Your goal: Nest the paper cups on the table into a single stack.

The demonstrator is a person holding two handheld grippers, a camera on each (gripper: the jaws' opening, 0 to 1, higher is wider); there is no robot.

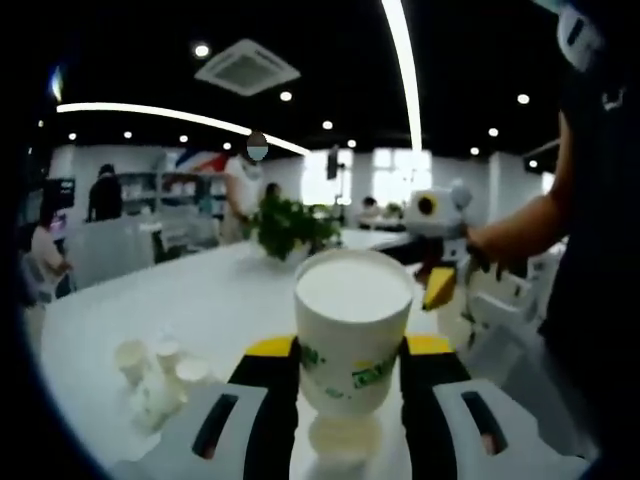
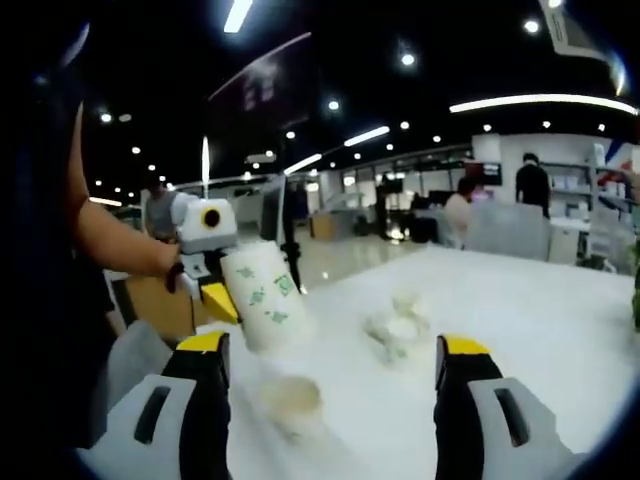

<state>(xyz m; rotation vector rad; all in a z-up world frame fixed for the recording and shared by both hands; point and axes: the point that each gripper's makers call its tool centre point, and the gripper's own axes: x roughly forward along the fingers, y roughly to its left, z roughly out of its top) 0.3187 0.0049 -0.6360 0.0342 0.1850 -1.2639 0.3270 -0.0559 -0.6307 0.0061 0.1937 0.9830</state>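
A white paper cup (image 1: 352, 325) with green print stands upright between the jaws of my left gripper (image 1: 350, 347), which is shut on it and holds it above the table. Directly under it another paper cup (image 1: 343, 440) stands on the white table (image 1: 200, 300). Several small cups (image 1: 160, 375) cluster at the left. In the right gripper view the held cup (image 2: 265, 295) tilts in the left gripper (image 2: 215, 290), over the lone cup (image 2: 290, 397). My right gripper (image 2: 332, 345) is open, jaws wide apart with nothing between them; it also appears at the right (image 1: 440, 270).
A potted green plant (image 1: 285, 225) stands at the far side of the table. The cluster of cups (image 2: 400, 325) lies mid-table in the right gripper view. A person's arm (image 1: 520, 225) reaches in from the right. People stand in the background.
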